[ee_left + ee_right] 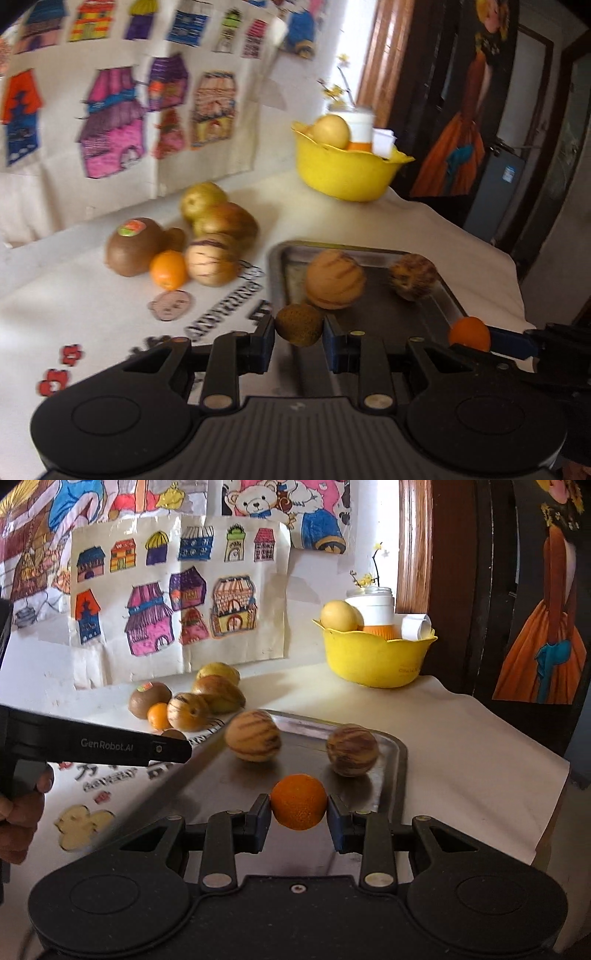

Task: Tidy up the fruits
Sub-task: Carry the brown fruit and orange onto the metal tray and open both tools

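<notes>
Two fruits are pinched at this moment, one in each gripper. The left gripper (299,326) clamps a small brownish-green fruit (300,325) with a rough, speckled skin, its blue pads pressed to either side, above the near left edge of the metal tray (373,254). The right gripper (299,806) squeezes a small orange (298,801), round, bright and finely dimpled, over the tray's dark bed. On the tray lie two tan, purple-striped round fruits (253,734), one toward the far left, the other (351,751) near the right rim, well apart from each other. Beyond the tray, on the white cloth, sits a cluster: a brown kiwi (131,245) with a coloured sticker, a second little orange (168,269) touching it, another striped fruit (212,258), and greenish-brown fruits (221,218) behind. A yellow bowl (376,657) at the far edge holds a pale yellow fruit (338,614) and white containers.
</notes>
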The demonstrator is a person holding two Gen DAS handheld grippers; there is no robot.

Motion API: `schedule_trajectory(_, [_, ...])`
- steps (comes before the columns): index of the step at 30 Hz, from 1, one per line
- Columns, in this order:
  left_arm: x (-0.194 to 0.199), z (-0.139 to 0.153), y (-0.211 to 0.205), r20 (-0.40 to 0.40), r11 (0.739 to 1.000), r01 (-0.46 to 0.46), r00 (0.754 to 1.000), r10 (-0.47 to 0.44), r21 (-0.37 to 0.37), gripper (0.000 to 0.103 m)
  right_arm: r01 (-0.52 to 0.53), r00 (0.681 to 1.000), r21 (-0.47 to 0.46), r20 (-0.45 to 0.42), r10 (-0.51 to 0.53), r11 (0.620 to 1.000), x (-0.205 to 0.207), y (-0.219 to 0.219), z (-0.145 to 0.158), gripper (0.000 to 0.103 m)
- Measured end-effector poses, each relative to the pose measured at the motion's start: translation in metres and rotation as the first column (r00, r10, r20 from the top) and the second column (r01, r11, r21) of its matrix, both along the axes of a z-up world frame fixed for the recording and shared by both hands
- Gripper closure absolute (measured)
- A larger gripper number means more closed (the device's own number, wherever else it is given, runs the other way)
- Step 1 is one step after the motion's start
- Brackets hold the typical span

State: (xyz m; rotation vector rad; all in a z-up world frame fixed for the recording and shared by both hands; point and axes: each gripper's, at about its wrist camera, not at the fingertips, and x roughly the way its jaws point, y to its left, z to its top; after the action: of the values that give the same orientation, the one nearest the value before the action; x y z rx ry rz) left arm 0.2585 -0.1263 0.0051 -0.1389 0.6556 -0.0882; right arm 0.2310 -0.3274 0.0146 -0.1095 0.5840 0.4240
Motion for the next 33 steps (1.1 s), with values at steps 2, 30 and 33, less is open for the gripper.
schedule_trajectory(2, [0.004, -0.004, -0.008, -0.004, 1.0, 0.014, 1.0, -0.014, 0.007, 0.073, -0.009, 1.0, -0.011, -0.003, 0.009, 1.0, 0.008, -0.005, -0.003, 0.068])
schedule_trajectory(30, [0.025, -0.022, -0.023, -0.083, 0.998, 0.058, 0.995, -0.056, 0.018, 0.072, -0.051, 0.996, -0.075, -0.073, 0.045, 0.996, 0.05, 0.0, -0.027, 0.068])
schedule_trajectory(33, [0.026, -0.021, -0.023, -0.093, 0.998, 0.054, 0.994, -0.053, 0.008, 0.072, -0.052, 0.996, -0.08, -0.072, 0.046, 0.995, 0.049, 0.0, -0.026, 0.068])
